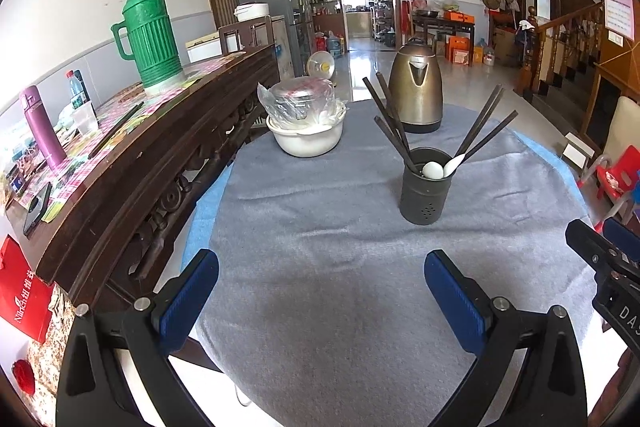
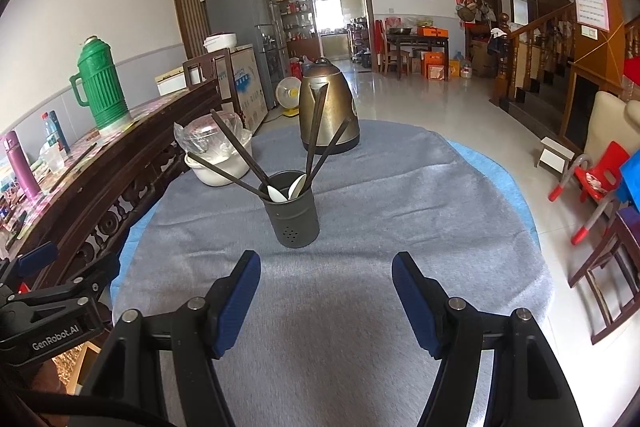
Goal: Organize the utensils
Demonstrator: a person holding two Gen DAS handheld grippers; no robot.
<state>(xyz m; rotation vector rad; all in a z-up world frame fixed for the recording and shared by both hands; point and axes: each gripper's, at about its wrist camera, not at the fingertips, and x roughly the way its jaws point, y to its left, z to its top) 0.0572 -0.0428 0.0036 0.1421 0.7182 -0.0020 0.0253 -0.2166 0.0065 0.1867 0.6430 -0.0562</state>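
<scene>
A dark grey utensil holder (image 1: 425, 187) stands upright on the grey cloth (image 1: 320, 235); it also shows in the right wrist view (image 2: 294, 211). Several dark chopsticks (image 1: 390, 125) lean out of it on both sides, and white spoons (image 1: 434, 170) rest inside at the rim. They also show in the right wrist view, the chopsticks (image 2: 236, 151) and the spoons (image 2: 286, 191). My left gripper (image 1: 322, 279) is open and empty, above the cloth short of the holder. My right gripper (image 2: 326, 283) is open and empty, just in front of the holder.
A bronze kettle (image 1: 416, 87) stands behind the holder. A white bowl with a plastic-wrapped pot (image 1: 306, 123) sits at the back left. A dark wooden sideboard (image 1: 132, 167) with a green thermos (image 1: 150, 39) runs along the left. A red child's chair (image 2: 596, 179) stands to the right.
</scene>
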